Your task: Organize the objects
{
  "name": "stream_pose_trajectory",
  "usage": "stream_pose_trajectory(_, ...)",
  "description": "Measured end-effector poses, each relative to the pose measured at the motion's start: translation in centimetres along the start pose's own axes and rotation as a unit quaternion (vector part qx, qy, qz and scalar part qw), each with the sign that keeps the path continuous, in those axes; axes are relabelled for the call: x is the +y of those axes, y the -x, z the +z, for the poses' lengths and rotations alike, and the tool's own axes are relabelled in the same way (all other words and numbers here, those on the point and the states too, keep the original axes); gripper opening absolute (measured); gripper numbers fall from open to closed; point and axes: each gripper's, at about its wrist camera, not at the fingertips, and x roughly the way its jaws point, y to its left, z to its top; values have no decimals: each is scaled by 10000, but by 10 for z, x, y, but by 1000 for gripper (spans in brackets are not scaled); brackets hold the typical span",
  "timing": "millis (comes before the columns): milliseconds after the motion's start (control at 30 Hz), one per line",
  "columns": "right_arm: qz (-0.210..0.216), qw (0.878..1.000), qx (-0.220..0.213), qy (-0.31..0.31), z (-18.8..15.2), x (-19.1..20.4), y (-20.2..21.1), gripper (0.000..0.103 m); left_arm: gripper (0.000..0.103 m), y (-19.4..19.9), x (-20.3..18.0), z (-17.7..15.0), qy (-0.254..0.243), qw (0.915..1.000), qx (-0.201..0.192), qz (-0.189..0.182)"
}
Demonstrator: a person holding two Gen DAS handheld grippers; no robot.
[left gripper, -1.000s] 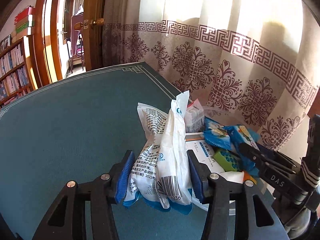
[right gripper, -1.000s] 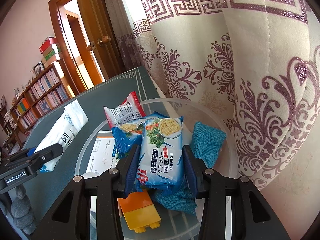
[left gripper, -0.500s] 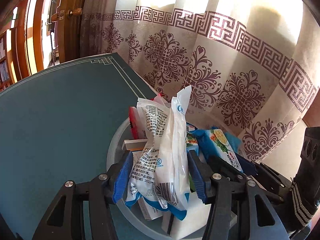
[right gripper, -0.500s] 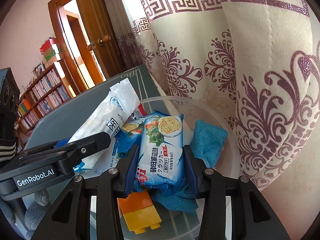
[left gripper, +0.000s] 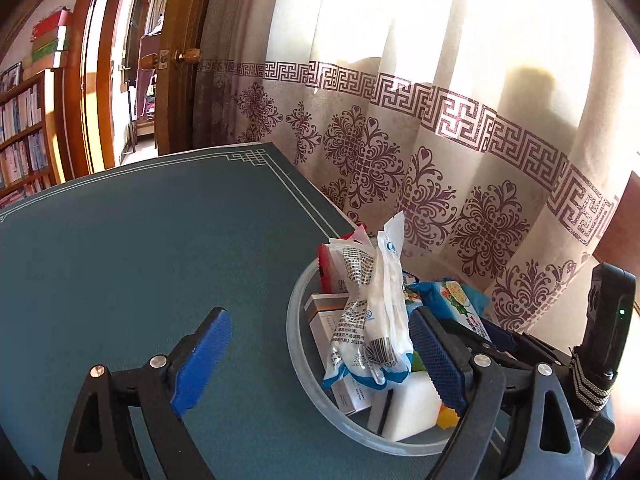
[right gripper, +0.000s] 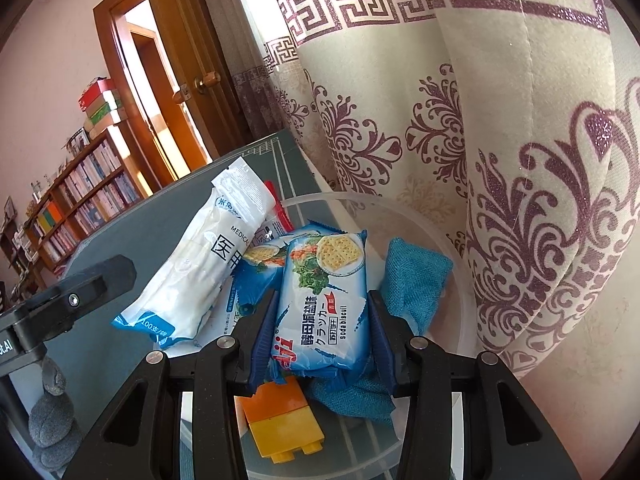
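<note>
The left gripper [left gripper: 320, 356], jaws spread wide, has let go of the white medical pack [left gripper: 374, 316], which leans upright on the heap in the clear bin [left gripper: 294, 344] at the worktop [left gripper: 140, 248] edge. The right gripper [right gripper: 320, 328] clamps a soda biscuit packet [right gripper: 324, 300] above the bin; dropped carelessly, it could topple the pack over the rim.

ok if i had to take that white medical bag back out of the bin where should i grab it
Grip the white medical bag across its narrow middle, coming from above on the table side. It stands propped on the boxes in the clear bin, top seal free; the right gripper crowds the other side.
</note>
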Motion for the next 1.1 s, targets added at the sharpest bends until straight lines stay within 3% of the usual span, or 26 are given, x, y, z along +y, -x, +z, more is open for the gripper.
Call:
stream_pose_trajectory(67,23,10000,1,-35,0,0,1,48,93,4,5,-1,26,9999,-13,148)
stream_pose_trajectory(200,38,9998,-129,-139,1,-5,13,62,102,11,9,-6,25,9984,-73,560)
stream_pose_trajectory(433,-39,9999,-118,-57,-11,-5,33,65,103,23,0,-21,-326,9944,-103,1003)
stream_pose_trajectory(733,-326,9978,-245,520,-36,10,65,91,103,35,-14,-32,-442,9933,-79,1067)
stream_pose_trajectory(900,-414,9957,-298,778,-46,17,74,98,103,46,-21,-35,-524,9917,-191,1160)
stream_pose_trajectory(1100,-455,9946,-318,879,-47,19,79,99,103,48,-25,-39,-556,9908,-95,1228)
